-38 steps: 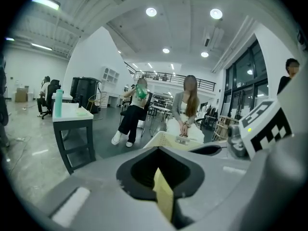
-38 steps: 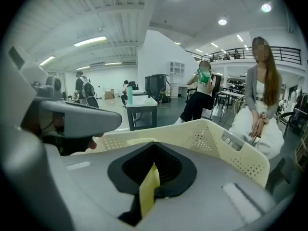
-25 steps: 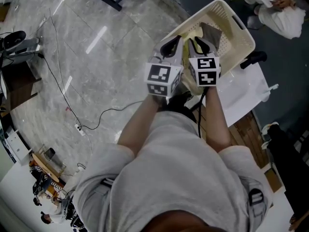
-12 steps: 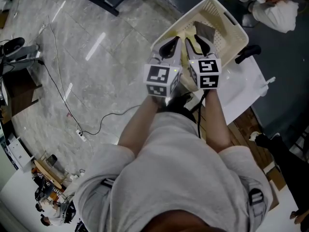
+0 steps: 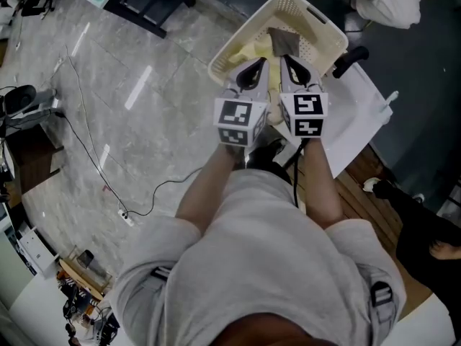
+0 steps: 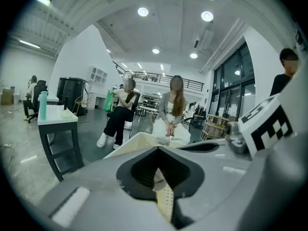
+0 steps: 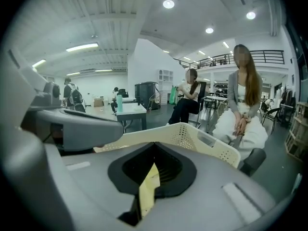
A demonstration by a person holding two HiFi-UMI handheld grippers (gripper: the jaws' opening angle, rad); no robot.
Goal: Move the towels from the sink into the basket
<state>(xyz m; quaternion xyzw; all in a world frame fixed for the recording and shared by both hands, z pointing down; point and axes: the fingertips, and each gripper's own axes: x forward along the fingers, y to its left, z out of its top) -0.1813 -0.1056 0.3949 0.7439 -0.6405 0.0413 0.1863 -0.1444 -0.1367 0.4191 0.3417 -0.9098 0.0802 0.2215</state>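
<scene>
While two closed grippers [image 5: 254, 71] [image 5: 291, 68] hover, one basket [image 5: 322, 21] holds two towels [image 5: 251, 50] [image 5: 284, 42].

Grey marble floor [image 5: 158, 114] with black cable [image 5: 90, 132]

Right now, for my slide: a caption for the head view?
Left gripper and right gripper, its jaws just closed empty, hover above the cream basket holding towels.

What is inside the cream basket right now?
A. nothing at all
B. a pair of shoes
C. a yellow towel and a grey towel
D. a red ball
C: the head view shows the basket holding a yellow towel with a grey towel beside it.
</scene>
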